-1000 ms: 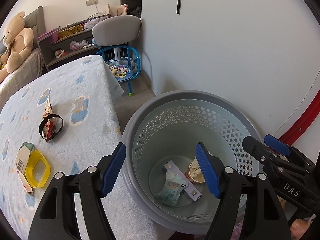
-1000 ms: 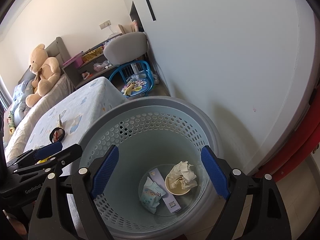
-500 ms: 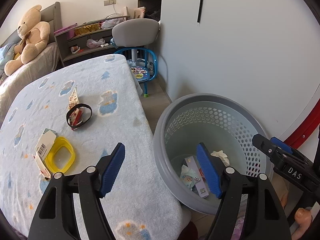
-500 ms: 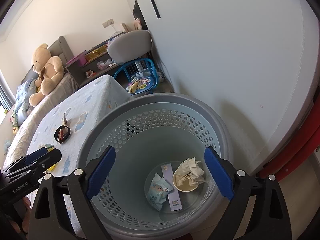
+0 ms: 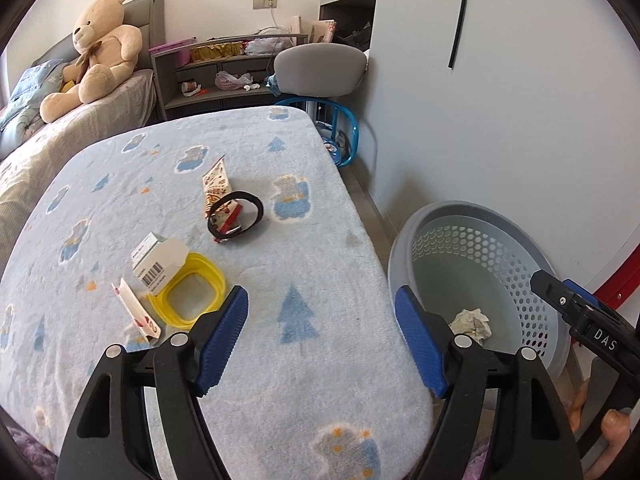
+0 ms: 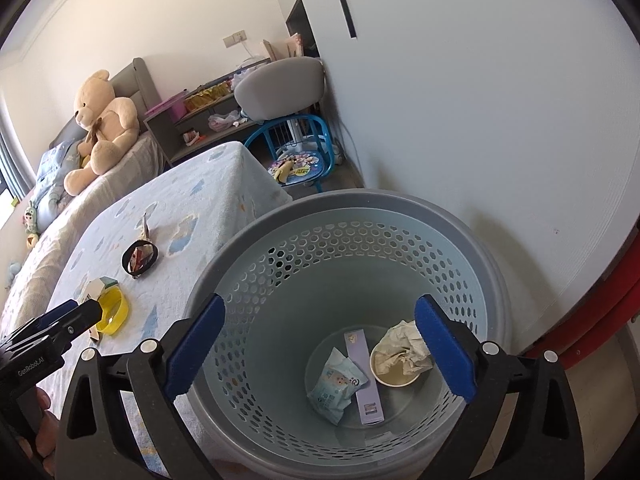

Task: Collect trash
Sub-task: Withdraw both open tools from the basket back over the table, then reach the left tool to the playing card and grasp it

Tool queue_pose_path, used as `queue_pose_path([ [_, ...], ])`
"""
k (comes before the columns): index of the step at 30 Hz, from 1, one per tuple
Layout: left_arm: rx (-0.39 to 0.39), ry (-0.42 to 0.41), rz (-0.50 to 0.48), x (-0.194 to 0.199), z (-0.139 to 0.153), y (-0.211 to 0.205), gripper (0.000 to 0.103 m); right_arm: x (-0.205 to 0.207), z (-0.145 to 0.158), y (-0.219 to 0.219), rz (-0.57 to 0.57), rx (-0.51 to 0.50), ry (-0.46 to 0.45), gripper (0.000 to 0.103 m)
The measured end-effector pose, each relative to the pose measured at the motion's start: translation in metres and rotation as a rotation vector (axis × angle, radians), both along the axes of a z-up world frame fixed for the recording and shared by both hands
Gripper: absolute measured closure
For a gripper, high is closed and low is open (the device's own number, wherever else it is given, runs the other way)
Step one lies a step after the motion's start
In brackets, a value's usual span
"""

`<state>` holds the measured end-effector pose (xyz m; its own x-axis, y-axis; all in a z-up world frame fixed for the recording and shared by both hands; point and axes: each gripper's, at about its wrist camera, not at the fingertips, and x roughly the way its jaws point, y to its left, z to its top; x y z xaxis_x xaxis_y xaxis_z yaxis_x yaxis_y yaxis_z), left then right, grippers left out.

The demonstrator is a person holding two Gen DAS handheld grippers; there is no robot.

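My left gripper (image 5: 320,334) is open and empty over the blanket-covered table's (image 5: 120,208) near right corner. On the table lie a yellow lid (image 5: 188,294), a white barcode box (image 5: 158,260), a small card (image 5: 136,314), a black ring (image 5: 236,217) and a snack wrapper (image 5: 216,184). My right gripper (image 6: 320,350) is open and empty above the grey perforated bin (image 6: 400,208). In the bin lie a paper cup with crumpled tissue (image 6: 400,356), a purple box (image 6: 364,376) and a blue packet (image 6: 336,384). The bin also shows in the left wrist view (image 5: 472,216).
A white wall (image 5: 500,100) stands behind the bin. A grey chair (image 5: 320,64) and a blue child's chair (image 6: 308,160) stand beyond the table. A bed with a teddy bear (image 5: 100,44) and shelves lie at the back left.
My left gripper has swung left from over the bin to over the table, still open. My right gripper has stayed open above the bin, drawing back slightly.
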<state>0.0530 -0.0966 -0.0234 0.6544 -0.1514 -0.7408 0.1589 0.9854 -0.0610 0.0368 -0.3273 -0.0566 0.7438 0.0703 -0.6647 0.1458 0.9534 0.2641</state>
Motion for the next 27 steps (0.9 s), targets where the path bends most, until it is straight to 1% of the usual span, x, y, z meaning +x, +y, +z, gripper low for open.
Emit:
queue_pose_path([
  [7, 0.000, 0.006, 0.064, -0.003, -0.002, 0.039, 0.030, 0.003, 0.006, 0.026, 0.038, -0.026, -0.005, 0.008],
  [11, -0.003, 0.010, 0.099, -0.002, -0.004, 0.057, 0.030, 0.005, 0.008, 0.040, 0.069, -0.008, -0.009, 0.007],
  [18, -0.003, 0.016, 0.148, -0.001, -0.008, 0.079, 0.030, 0.008, 0.012, 0.064, 0.107, -0.012, -0.011, 0.007],
  [27, -0.014, 0.043, 0.227, 0.000, -0.022, 0.112, 0.030, 0.011, 0.017, 0.098, 0.175, -0.021, -0.015, 0.007],
])
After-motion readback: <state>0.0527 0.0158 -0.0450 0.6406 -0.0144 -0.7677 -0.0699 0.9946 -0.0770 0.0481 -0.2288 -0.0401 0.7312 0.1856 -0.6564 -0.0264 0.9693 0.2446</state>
